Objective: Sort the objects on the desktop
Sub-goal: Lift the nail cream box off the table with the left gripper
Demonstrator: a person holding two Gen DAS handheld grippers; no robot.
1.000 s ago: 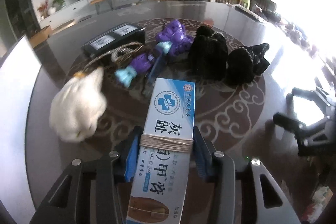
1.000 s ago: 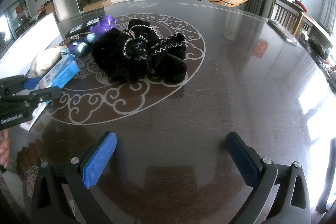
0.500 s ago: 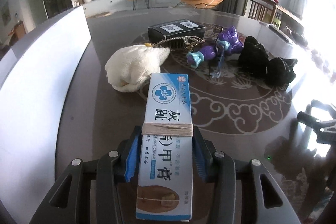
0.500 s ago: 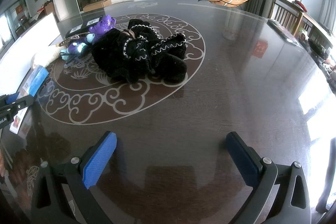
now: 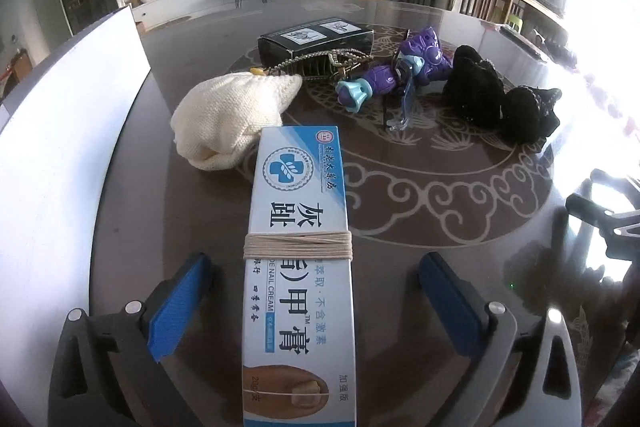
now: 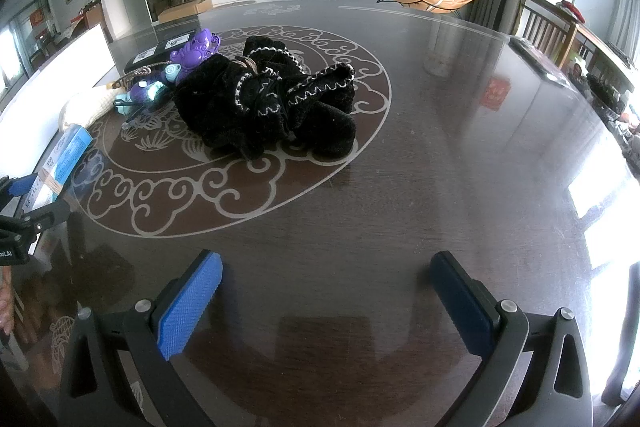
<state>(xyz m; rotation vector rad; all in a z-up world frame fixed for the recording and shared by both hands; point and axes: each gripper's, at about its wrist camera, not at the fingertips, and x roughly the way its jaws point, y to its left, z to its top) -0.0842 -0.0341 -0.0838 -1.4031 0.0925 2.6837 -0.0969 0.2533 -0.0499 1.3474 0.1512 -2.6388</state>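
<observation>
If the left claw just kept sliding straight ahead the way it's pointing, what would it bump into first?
The nail cream box already lies between the left gripper's just-opened jaws, so its base would likely meet that first. Beyond the box's far end sits the cream knitted pouch, slightly left of that line.

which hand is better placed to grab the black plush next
Right, probably. The right hand-held gripper is open and empty, with the black plush straight ahead across bare table. The left hand-held gripper, jaws just opened, has the nail cream box lying between its fingers.
</observation>
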